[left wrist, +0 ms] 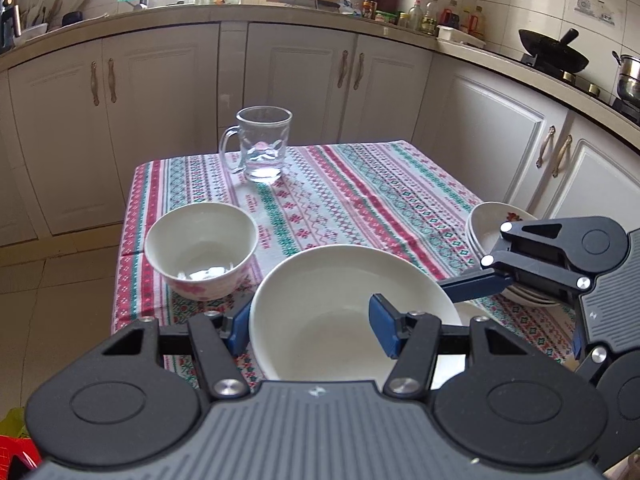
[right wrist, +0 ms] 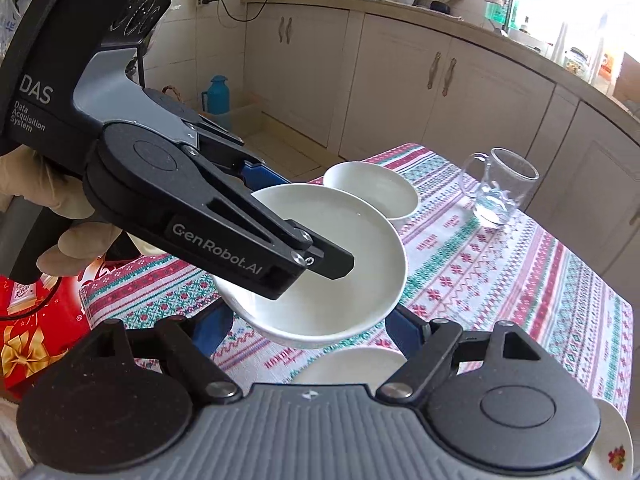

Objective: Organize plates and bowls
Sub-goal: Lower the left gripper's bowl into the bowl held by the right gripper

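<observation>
My left gripper point(left wrist: 310, 330) is shut on the rim of a white bowl point(left wrist: 340, 304) and holds it tilted above the patterned tablecloth point(left wrist: 360, 196); the same bowl point(right wrist: 332, 264) and gripper point(right wrist: 296, 224) show in the right wrist view. A second white bowl with pink flowers point(left wrist: 200, 252) stands on the table to the left, and appears behind the held bowl in the right wrist view point(right wrist: 372, 188). My right gripper point(right wrist: 308, 328) is open, its blue fingers spread just below and beside the held bowl. A stack of plates point(left wrist: 496, 232) sits at the table's right edge. A white plate point(right wrist: 352, 364) lies under my right gripper.
A glass mug point(left wrist: 262, 144) stands at the table's far side, also in the right wrist view point(right wrist: 496, 188). White cabinets point(left wrist: 296, 80) ring the table. A red gift box point(right wrist: 32, 340) sits beside the table's left edge. A flowered plate edge point(right wrist: 616, 448) shows at lower right.
</observation>
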Demonstrator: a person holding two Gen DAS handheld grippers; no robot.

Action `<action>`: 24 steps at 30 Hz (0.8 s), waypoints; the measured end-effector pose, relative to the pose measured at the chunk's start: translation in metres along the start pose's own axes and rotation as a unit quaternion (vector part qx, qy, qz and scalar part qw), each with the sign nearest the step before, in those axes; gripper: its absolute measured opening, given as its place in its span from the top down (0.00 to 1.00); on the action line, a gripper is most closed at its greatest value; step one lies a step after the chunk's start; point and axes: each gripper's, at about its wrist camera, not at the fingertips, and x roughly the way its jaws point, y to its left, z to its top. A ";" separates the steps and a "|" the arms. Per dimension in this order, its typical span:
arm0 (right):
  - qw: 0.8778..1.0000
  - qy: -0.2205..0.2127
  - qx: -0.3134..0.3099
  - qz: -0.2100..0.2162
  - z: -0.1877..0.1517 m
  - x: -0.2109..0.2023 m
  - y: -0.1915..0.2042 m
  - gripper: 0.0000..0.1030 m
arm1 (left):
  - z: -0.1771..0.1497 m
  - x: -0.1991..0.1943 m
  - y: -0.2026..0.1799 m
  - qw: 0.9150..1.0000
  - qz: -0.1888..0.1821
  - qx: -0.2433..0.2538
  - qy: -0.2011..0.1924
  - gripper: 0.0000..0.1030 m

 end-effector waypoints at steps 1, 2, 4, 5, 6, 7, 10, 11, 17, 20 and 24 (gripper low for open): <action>1.000 -0.001 0.002 -0.002 -0.001 -0.003 -0.001 0.16 | 0.001 0.000 -0.003 1.000 -0.001 0.002 -0.001 0.43; 1.000 -0.002 0.003 -0.004 -0.003 -0.006 -0.003 0.16 | 0.002 0.000 -0.007 1.000 -0.003 0.005 -0.001 0.43; 1.000 -0.005 0.004 -0.009 -0.007 -0.014 -0.006 0.16 | 0.004 0.000 -0.014 1.000 -0.006 0.010 -0.002 0.43; 1.000 -0.007 0.005 -0.011 -0.009 -0.018 -0.007 0.16 | 0.005 0.000 -0.018 1.000 -0.009 0.013 -0.003 0.43; 1.000 -0.008 0.006 -0.013 -0.011 -0.021 -0.009 0.16 | 0.006 0.000 -0.022 1.000 -0.011 0.016 -0.003 0.43; 1.000 -0.009 0.008 -0.016 -0.013 -0.025 -0.011 0.16 | 0.006 0.000 -0.025 1.000 -0.014 0.017 -0.004 0.43; 1.000 -0.010 0.013 -0.022 -0.019 -0.034 -0.016 0.16 | 0.008 0.002 -0.036 0.999 -0.022 0.023 -0.005 0.43; 1.000 -0.010 0.014 -0.024 -0.021 -0.036 -0.017 0.16 | 0.008 0.003 -0.039 0.999 -0.024 0.024 -0.004 0.43; 0.999 -0.007 0.022 -0.036 -0.035 -0.049 -0.023 0.16 | 0.007 0.011 -0.055 0.999 -0.039 0.035 0.004 0.43; 0.999 -0.002 0.028 -0.039 -0.041 -0.051 -0.027 0.16 | 0.004 0.016 -0.061 0.998 -0.043 0.039 0.010 0.43; 0.999 0.005 0.034 -0.040 -0.049 -0.053 -0.029 0.16 | -0.001 0.022 -0.066 0.998 -0.048 0.039 0.021 0.43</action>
